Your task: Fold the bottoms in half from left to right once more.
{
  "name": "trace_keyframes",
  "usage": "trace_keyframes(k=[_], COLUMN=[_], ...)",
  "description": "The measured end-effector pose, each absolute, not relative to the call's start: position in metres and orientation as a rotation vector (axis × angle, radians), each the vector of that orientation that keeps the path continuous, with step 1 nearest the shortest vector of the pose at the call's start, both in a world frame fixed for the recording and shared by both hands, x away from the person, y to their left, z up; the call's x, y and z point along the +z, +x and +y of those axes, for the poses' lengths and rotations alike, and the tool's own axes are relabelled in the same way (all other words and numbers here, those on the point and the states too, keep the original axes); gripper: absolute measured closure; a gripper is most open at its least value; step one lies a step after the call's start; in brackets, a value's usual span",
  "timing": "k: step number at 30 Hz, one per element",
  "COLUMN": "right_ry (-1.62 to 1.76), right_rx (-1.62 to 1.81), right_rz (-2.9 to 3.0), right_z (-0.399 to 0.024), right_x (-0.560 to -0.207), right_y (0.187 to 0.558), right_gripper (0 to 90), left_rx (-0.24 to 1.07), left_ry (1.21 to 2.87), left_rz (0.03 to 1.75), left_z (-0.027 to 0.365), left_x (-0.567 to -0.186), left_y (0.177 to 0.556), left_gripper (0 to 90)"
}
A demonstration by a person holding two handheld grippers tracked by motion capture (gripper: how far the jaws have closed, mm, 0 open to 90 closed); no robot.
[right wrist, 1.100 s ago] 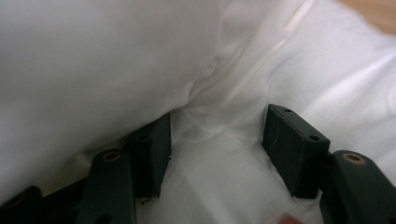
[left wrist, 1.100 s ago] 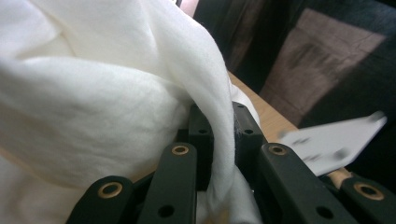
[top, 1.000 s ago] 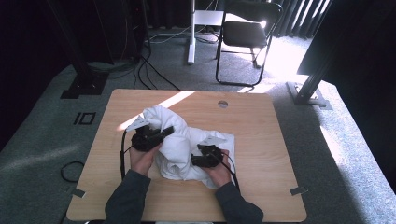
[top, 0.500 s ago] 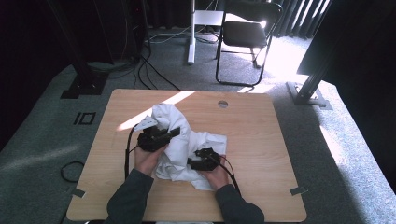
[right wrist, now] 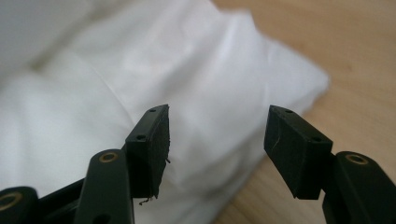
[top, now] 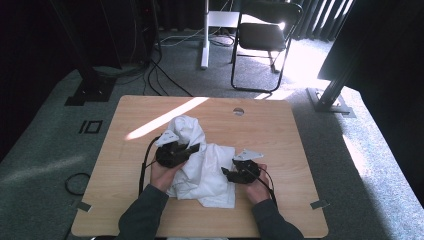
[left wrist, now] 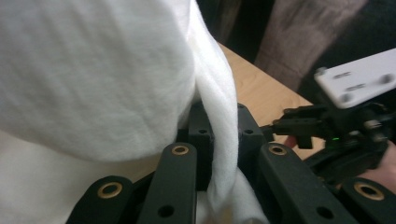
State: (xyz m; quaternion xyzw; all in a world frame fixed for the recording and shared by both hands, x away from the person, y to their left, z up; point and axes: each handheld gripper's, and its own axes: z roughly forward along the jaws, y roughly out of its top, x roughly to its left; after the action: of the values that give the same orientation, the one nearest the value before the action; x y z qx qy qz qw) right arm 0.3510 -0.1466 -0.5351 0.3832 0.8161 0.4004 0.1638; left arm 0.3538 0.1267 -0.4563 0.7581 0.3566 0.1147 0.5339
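A crumpled white cloth [top: 205,172] lies on the wooden table [top: 280,130], in front of the person. My left gripper [top: 196,147] lies over the cloth's upper left part. In the left gripper view this gripper [left wrist: 223,140] is shut on a fold of the cloth [left wrist: 93,79], which runs up between the two pads. My right gripper [top: 224,172] sits at the cloth's right edge and points left at it. In the right gripper view it [right wrist: 217,144] stands open, nothing between its pads, with the cloth [right wrist: 187,70] just beyond and below them.
A round cable hole [top: 238,111] is in the table's far side. A black chair [top: 265,35] and a white post stand on the carpet beyond the table, with cables [top: 165,85] and dark stand feet at left. My right gripper [left wrist: 327,126] shows at right in the left gripper view.
The left gripper has drifted a little to the right with the cloth in it. The right gripper has moved right, off the cloth to its right edge. The cloth is more bunched.
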Motion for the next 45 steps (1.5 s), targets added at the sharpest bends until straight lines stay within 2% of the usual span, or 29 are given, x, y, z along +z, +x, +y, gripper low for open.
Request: trace_keyframes(k=[4, 8, 12, 15, 21, 26, 29, 30, 32, 34, 38, 41, 44, 45], right_ry=[1.092, 1.094, 1.166, 1.24, 1.267, 1.129, 1.086, 1.079, 1.088, 1.119, 1.217, 1.26, 1.283, 1.292], right_rx=[1.015, 1.048, 1.073, 1.122, 1.284, 1.449, 1.503, 1.483, 1.39, 1.292, 1.243, 1.201, 1.178, 1.166], right_rz=[2.383, 2.395, 2.343, 2.246, 2.054, 2.052, 2.114, 2.138, 2.21, 2.253, 2.245, 2.232, 2.23, 2.229], right_z=[-0.137, -0.136, -0.153, -0.173, -0.203, -0.19, -0.173, -0.167, -0.157, -0.151, -0.156, -0.161, -0.165, -0.166], right_x=[-0.556, -0.556, -0.554, -0.542, -0.499, -0.469, -0.465, -0.468, -0.478, -0.491, -0.509, -0.516, -0.521, -0.523], right_y=[0.352, 0.356, 0.36, 0.361, 0.356, 0.343, 0.343, 0.345, 0.352, 0.36, 0.372, 0.377, 0.379, 0.38], right_gripper=[39.5, 39.7, 39.0, 39.0, 38.1, 37.0, 36.5, 38.2, 47.3, 58.3, 57.4, 56.2, 55.3, 54.7], left_rx=[0.277, 0.242, 0.207, 0.189, 0.32, 0.305, 0.318, 0.317, 0.291, 0.265, 0.23, 0.193, 0.263, 0.353], left_ry=[1.859, 1.91, 1.948, 2.012, 2.171, 2.163, 2.17, 2.17, 2.16, 2.148, 2.11, 1.987, 1.934, 1.91], left_rz=[0.823, 0.786, 0.762, 0.748, 0.651, 0.66, 0.644, 0.639, 0.64, 0.643, 0.635, 0.572, 0.592, 0.679], left_z=[0.109, 0.093, 0.081, 0.072, 0.05, 0.051, 0.05, 0.05, 0.052, 0.054, 0.064, 0.084, 0.099, 0.117], left_x=[-0.464, -0.478, -0.498, -0.513, -0.531, -0.53, -0.529, -0.529, -0.527, -0.523, -0.503, -0.476, -0.462, -0.453], left_y=[0.352, 0.347, 0.344, 0.345, 0.34, 0.341, 0.339, 0.339, 0.338, 0.336, 0.33, 0.323, 0.323, 0.334], left_gripper=[82.8, 82.7, 82.2, 82.0, 81.7, 80.2, 78.3, 77.1, 71.8, 62.8, 56.3, 55.0, 53.2, 53.2])
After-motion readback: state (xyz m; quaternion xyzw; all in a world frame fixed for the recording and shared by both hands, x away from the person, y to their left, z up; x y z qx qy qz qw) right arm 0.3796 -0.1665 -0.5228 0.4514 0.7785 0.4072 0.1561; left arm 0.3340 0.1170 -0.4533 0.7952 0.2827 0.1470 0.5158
